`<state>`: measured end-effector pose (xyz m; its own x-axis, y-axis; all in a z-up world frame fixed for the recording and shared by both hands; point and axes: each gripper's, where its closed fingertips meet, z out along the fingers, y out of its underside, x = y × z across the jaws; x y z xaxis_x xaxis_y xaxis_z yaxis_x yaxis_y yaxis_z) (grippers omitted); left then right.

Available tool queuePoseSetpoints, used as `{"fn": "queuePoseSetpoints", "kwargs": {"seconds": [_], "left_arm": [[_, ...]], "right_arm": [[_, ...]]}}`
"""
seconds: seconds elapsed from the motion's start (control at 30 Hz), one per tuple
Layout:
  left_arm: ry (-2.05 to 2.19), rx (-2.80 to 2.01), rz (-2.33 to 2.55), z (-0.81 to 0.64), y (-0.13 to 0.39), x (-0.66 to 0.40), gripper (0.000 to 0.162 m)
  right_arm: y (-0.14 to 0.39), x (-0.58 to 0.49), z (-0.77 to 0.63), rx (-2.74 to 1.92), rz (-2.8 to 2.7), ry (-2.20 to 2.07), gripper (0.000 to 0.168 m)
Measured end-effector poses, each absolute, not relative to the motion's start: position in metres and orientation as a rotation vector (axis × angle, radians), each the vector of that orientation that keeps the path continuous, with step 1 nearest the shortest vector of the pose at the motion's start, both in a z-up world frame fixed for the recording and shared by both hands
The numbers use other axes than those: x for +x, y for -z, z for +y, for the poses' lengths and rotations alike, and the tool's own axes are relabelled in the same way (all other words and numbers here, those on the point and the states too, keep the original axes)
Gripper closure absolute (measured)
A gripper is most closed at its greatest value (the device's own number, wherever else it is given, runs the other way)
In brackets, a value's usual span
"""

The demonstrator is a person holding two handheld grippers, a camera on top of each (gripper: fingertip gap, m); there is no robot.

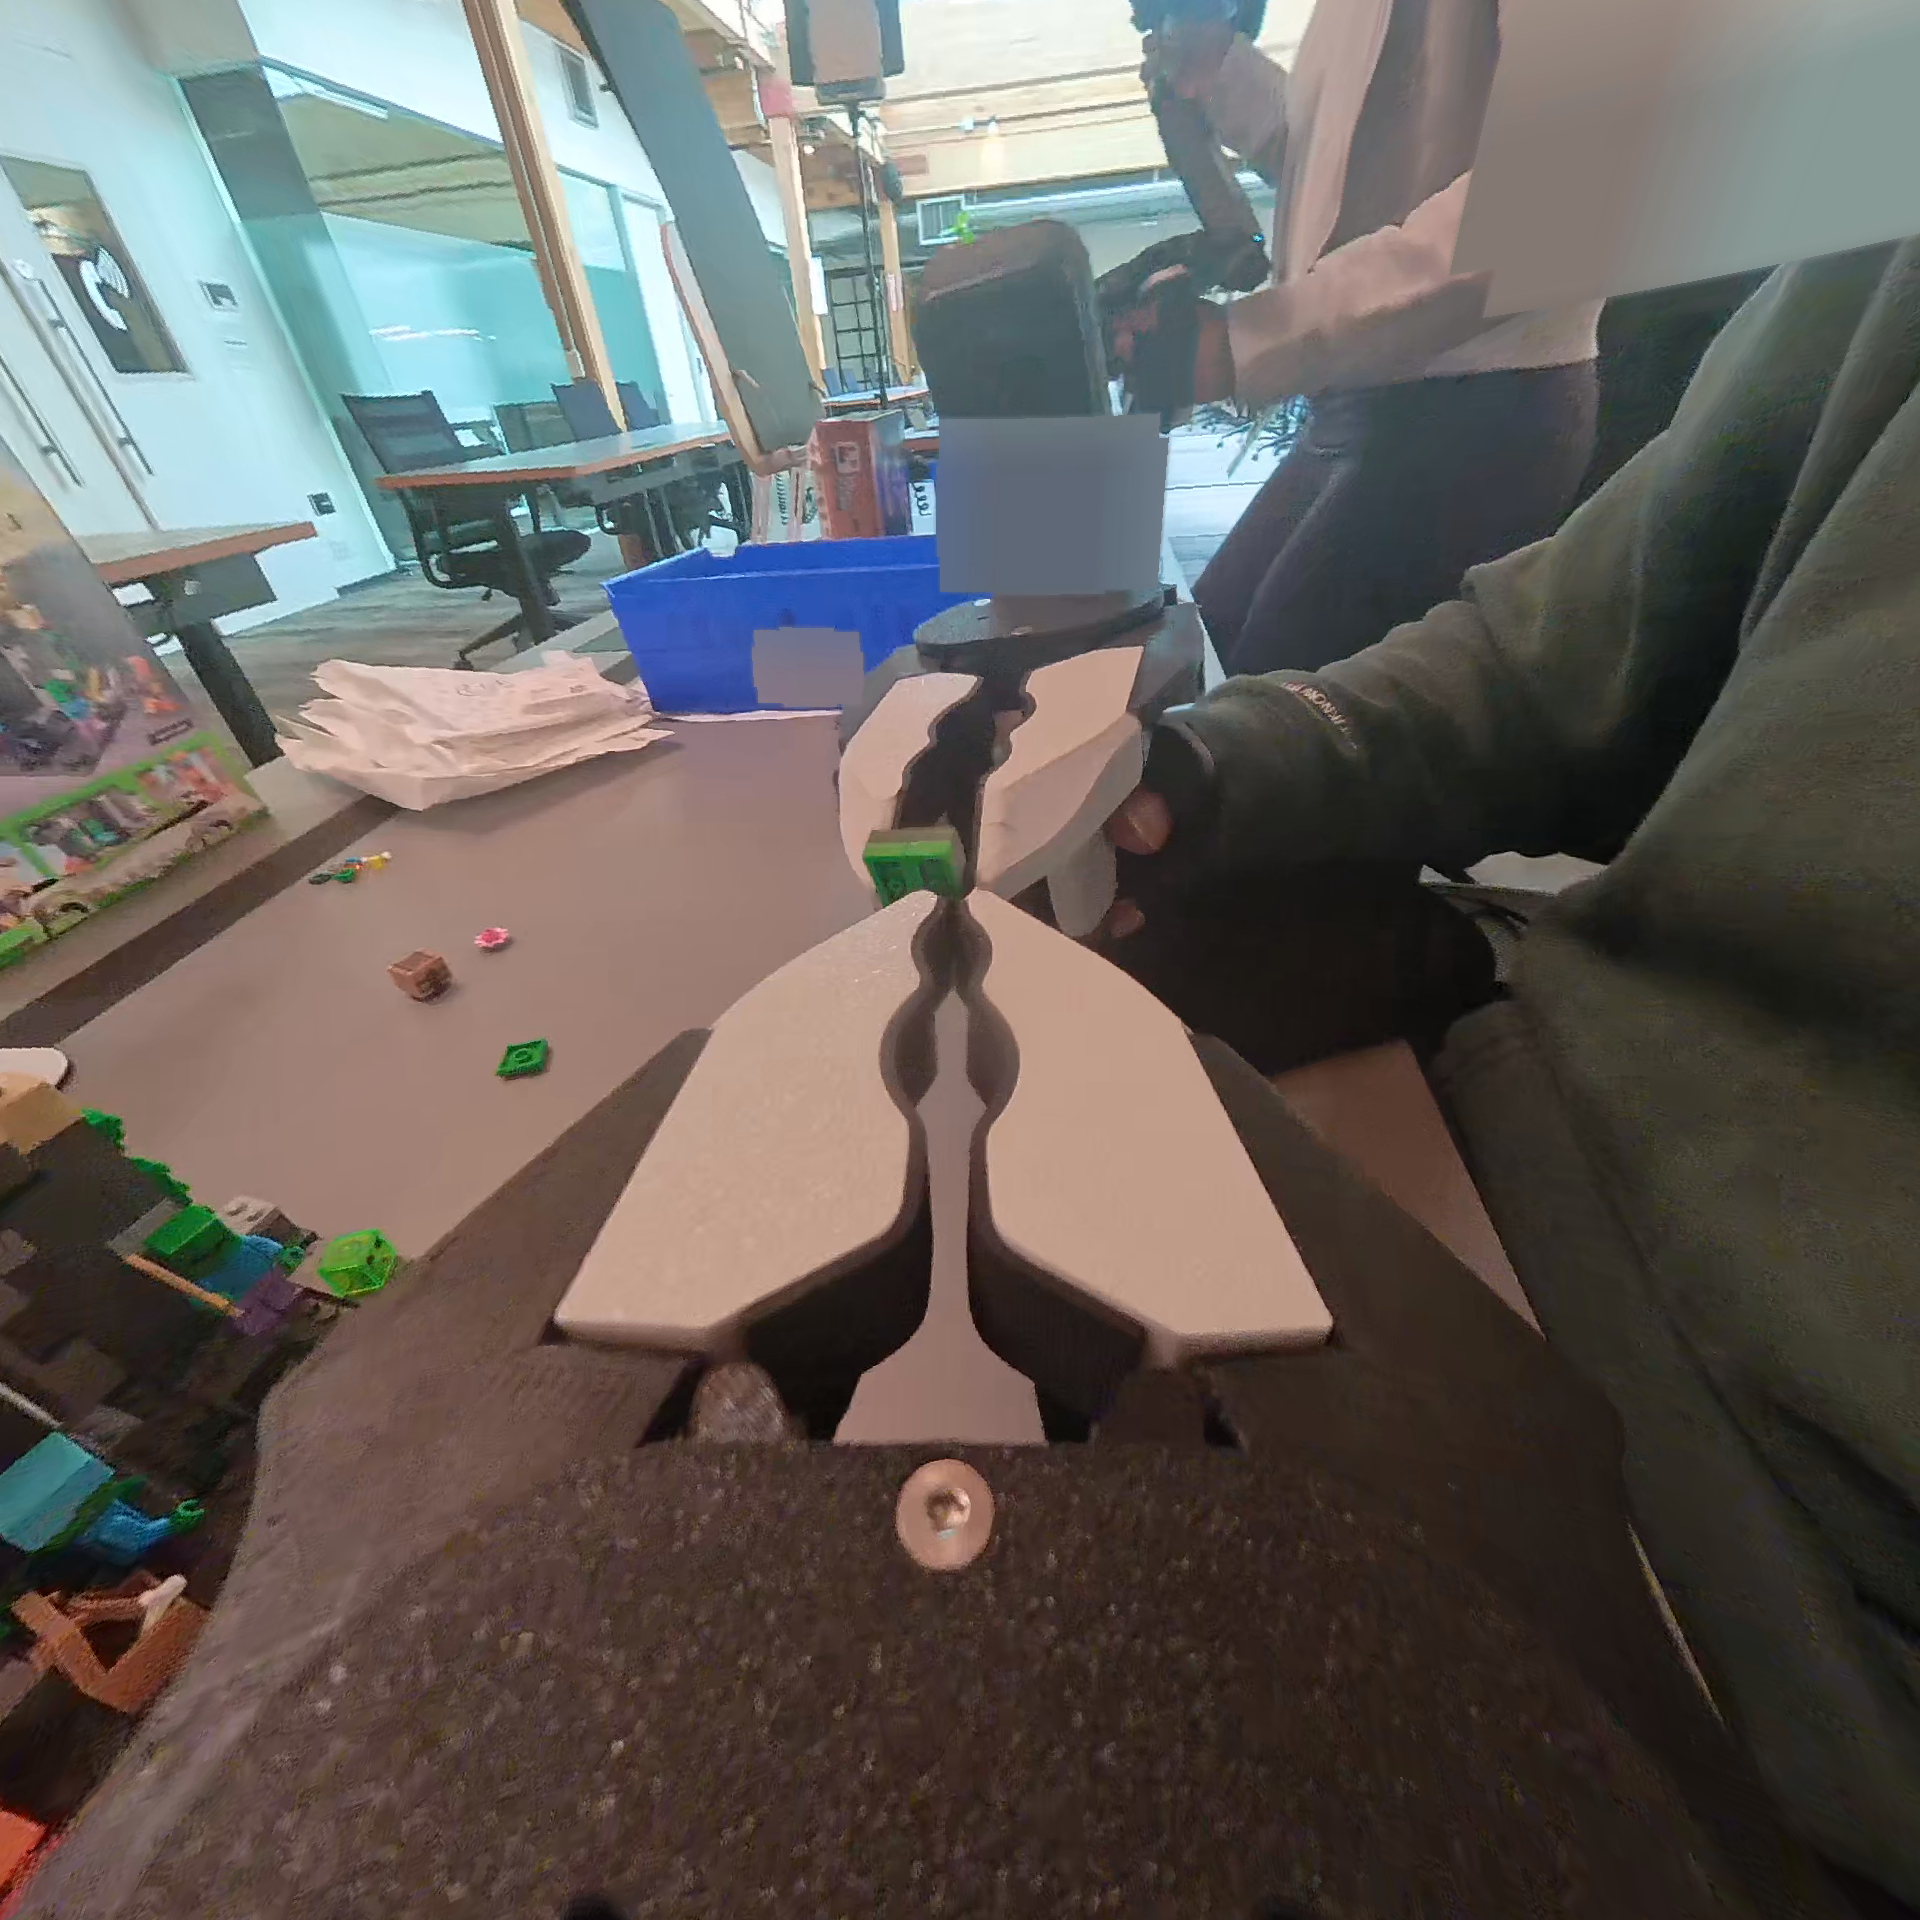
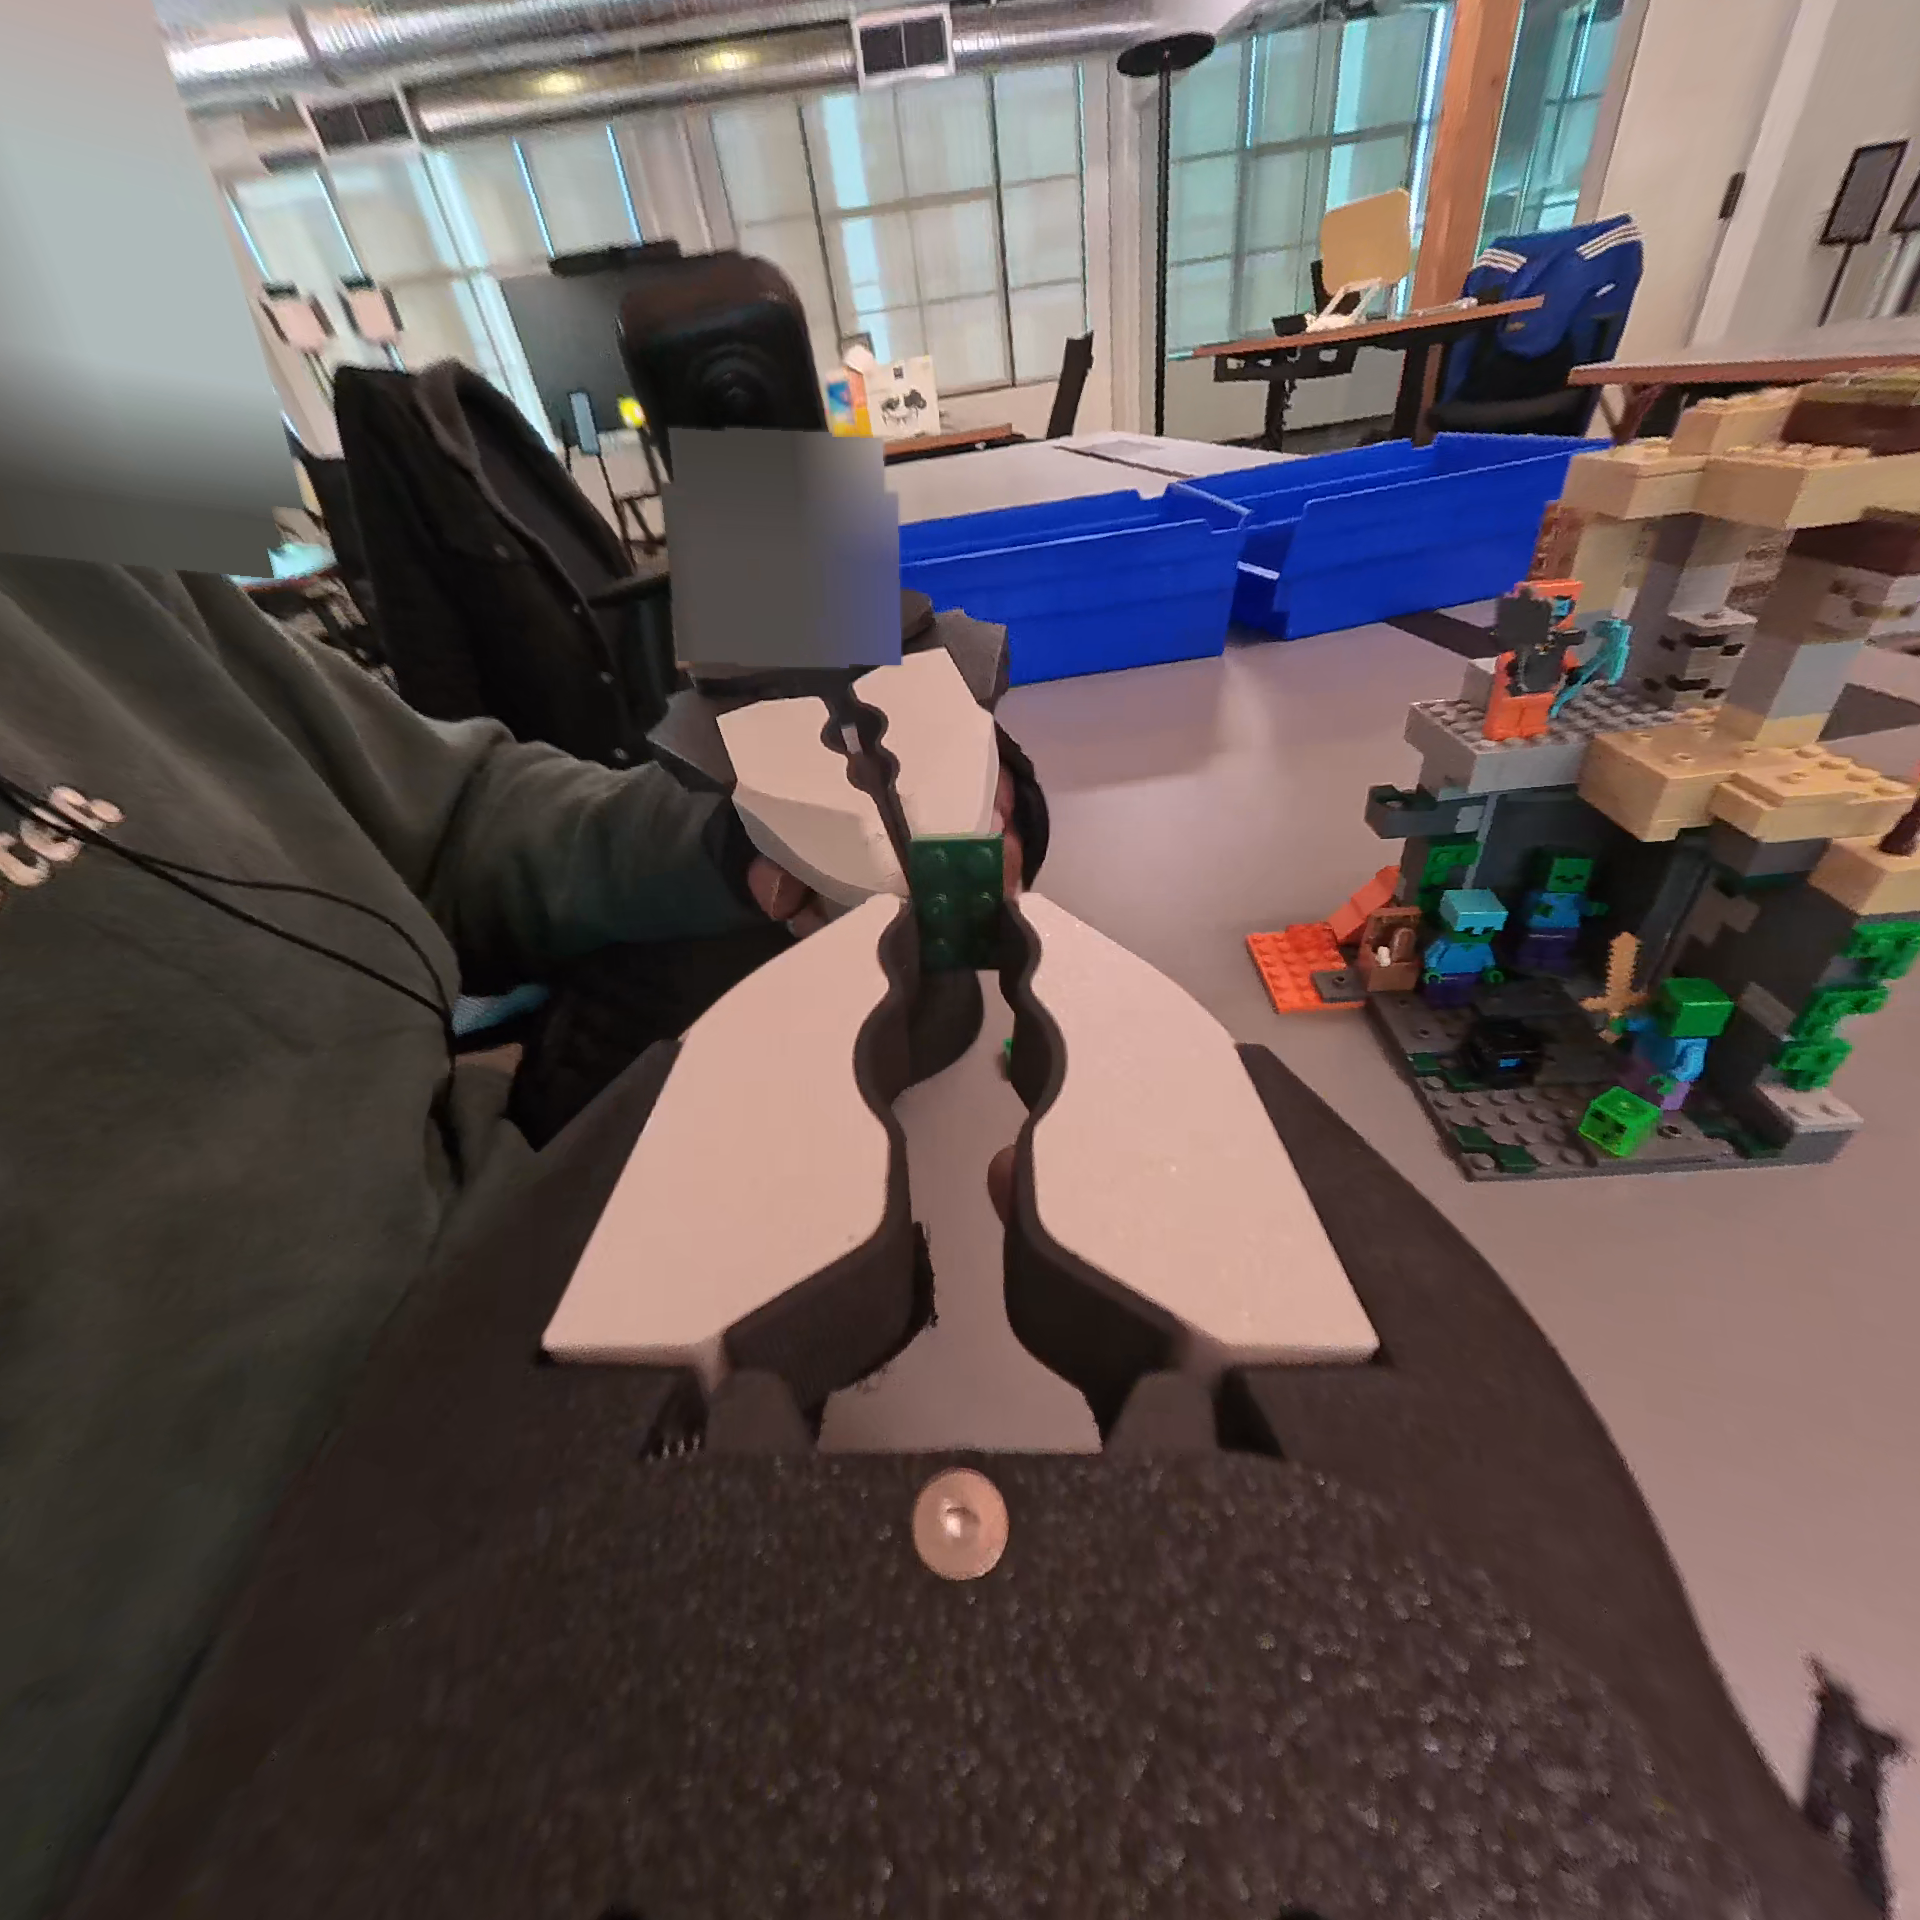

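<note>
My right gripper (image 2: 956, 925) is shut on a small green studded plate (image 2: 956, 899) and holds it up above the grey table (image 2: 1195, 790), studs facing its camera. My left gripper (image 1: 951, 904) faces it tip to tip. Its fingers are shut and nothing sits between the pads; the tips rest at the plate's edge (image 1: 914, 868). The left wrist view shows the plate's underside between the right gripper's fingers (image 1: 883, 790). The left gripper also shows in the right wrist view (image 2: 899, 847), shut, just beyond the plate. Gloved hands hold both grippers.
A brick-built model with small figures stands on the table (image 2: 1662, 883), also at the left edge (image 1: 156, 1299). Blue bins (image 2: 1091, 582) sit at the back. Loose pieces lie on the table: a green plate (image 1: 523, 1058), a brown block (image 1: 421, 975), a pink flower (image 1: 492, 938). A paper stack (image 1: 468, 717) lies beyond. Left and right tips are no more than a few centimetres apart.
</note>
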<state>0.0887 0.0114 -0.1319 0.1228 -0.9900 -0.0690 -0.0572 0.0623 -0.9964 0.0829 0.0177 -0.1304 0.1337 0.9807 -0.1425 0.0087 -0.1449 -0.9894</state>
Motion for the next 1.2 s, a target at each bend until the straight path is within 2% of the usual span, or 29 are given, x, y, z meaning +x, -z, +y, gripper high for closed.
{"fn": "queuePoseSetpoints", "kwargs": {"seconds": [0.1,0.17,0.2,0.3,0.37,0.5,0.8,0.9,1.03,1.1,1.13,1.17,1.2], "left_arm": [[1.067,-1.259,1.146,0.017,0.130,0.084,0.162],[1.118,-1.274,1.136,0.017,0.131,0.086,0.140],[1.153,-1.296,1.144,0.015,0.134,0.089,0.134],[1.242,-1.274,1.119,0.007,0.127,0.097,0.127],[1.279,-1.257,1.109,0.004,0.121,0.098,0.130],[1.284,-1.236,1.090,0.004,0.115,0.095,0.146],[1.136,-1.278,1.183,0.007,0.128,0.091,0.146],[0.909,-1.325,1.298,0.013,0.143,0.090,0.146],[0.697,-1.355,1.442,0.013,0.160,0.093,0.146],[0.669,-1.351,1.478,0.011,0.161,0.094,0.146],[0.643,-1.352,1.489,0.011,0.162,0.094,0.146],[0.622,-1.346,1.502,0.012,0.163,0.094,0.146],[0.614,-1.343,1.502,0.011,0.162,0.094,0.146]], "right_arm": [[0.120,0.085,0.018,-1.357,-0.978,-1.307,0.153],[0.112,0.087,0.018,-1.327,-0.921,-1.383,0.153],[0.109,0.088,0.018,-1.312,-0.902,-1.407,0.153],[0.103,0.084,0.013,-1.256,-0.886,-1.432,0.153],[0.104,0.080,0.009,-1.237,-0.911,-1.402,0.153],[0.104,0.078,0.006,-1.205,-0.937,-1.368,0.153],[0.116,0.076,0.008,-1.263,-1.049,-1.282,0.153],[0.122,0.079,0.010,-1.322,-1.179,-1.153,0.139],[0.134,0.078,0.007,-1.386,-1.420,-0.908,0.136],[0.147,0.080,0.008,-1.430,-1.544,-0.752,0.138],[0.150,0.081,0.008,-1.434,-1.577,-0.701,0.141],[0.151,0.081,0.008,-1.431,-1.587,-0.677,0.151],[0.150,0.081,0.007,-1.429,-1.577,-0.674,0.151]]}}
